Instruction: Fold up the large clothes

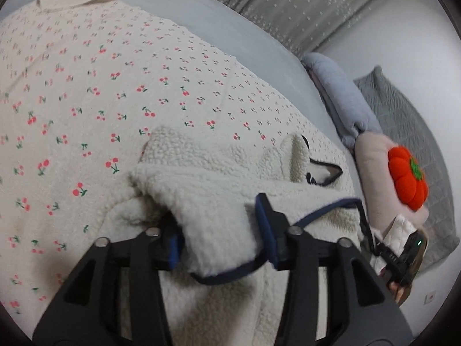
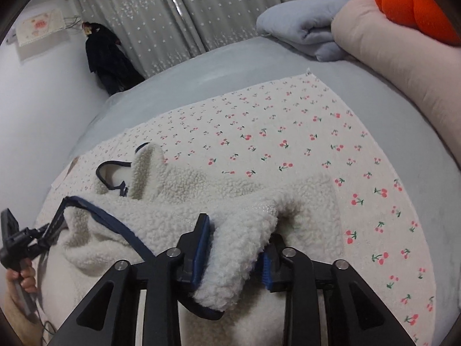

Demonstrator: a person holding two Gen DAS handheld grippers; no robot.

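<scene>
The fleece garment (image 1: pixel 219 190) is nubbly cream pile, matt, bound in smooth navy tape. It lies on a flat-woven, cherry-printed cotton cloth (image 1: pixel 86 86) over the bed's smooth grey sheet (image 2: pixel 178 86). The left gripper (image 1: pixel 222 230) is matt black plastic with bright metal pins and blue pads.

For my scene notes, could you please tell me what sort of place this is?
Most likely a bedroom: a bed with a pale grey sheet and cherry-print cream cover, a long pink plush pillow beside a folded blue-grey blanket, and grey star-patterned curtains behind.
</scene>
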